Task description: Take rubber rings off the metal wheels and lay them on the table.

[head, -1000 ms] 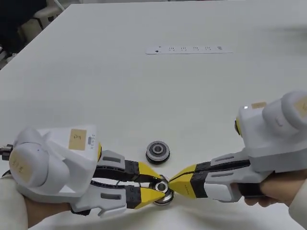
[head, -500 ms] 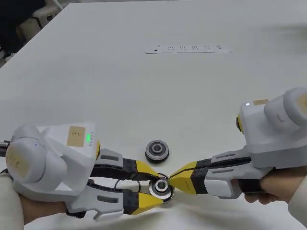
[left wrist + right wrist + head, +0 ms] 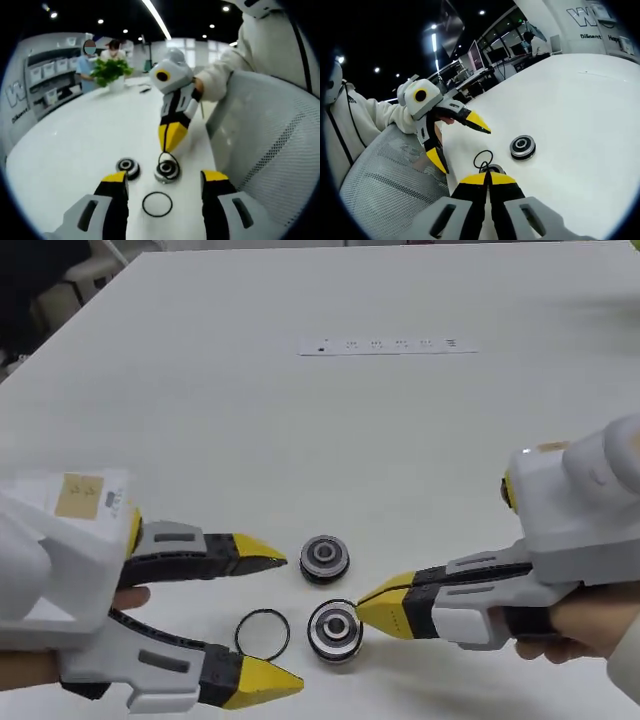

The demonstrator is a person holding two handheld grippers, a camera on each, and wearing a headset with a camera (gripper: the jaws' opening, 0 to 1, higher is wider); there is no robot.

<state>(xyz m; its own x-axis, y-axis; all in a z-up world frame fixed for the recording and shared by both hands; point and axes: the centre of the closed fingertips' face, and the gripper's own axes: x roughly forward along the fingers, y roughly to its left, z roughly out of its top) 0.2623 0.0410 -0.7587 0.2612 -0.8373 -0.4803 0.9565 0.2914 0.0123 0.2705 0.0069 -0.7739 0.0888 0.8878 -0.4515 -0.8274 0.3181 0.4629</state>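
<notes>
Two metal wheels stand on the white table (image 3: 300, 440): the far wheel (image 3: 325, 558) (image 3: 128, 166) (image 3: 522, 146) and the near wheel (image 3: 334, 629) (image 3: 166, 171). A thin black rubber ring (image 3: 262, 633) (image 3: 157, 204) (image 3: 482, 159) lies flat just left of the near wheel. My left gripper (image 3: 277, 620) (image 3: 165, 177) (image 3: 461, 146) is open, its jaws spread either side of the ring without touching it. My right gripper (image 3: 365, 602) (image 3: 168, 148) (image 3: 489, 175) is shut, its tips against the near wheel's right rim. Whether they pinch anything I cannot tell.
A white power strip (image 3: 388, 344) lies far back on the table. A mesh chair back (image 3: 280, 150) stands close to the table's near edge. A potted plant (image 3: 110, 72) and people are at the far end.
My left gripper has opened and drawn back to the left, away from the near wheel. The black ring now lies loose on the table. The right gripper has stayed at the wheel.
</notes>
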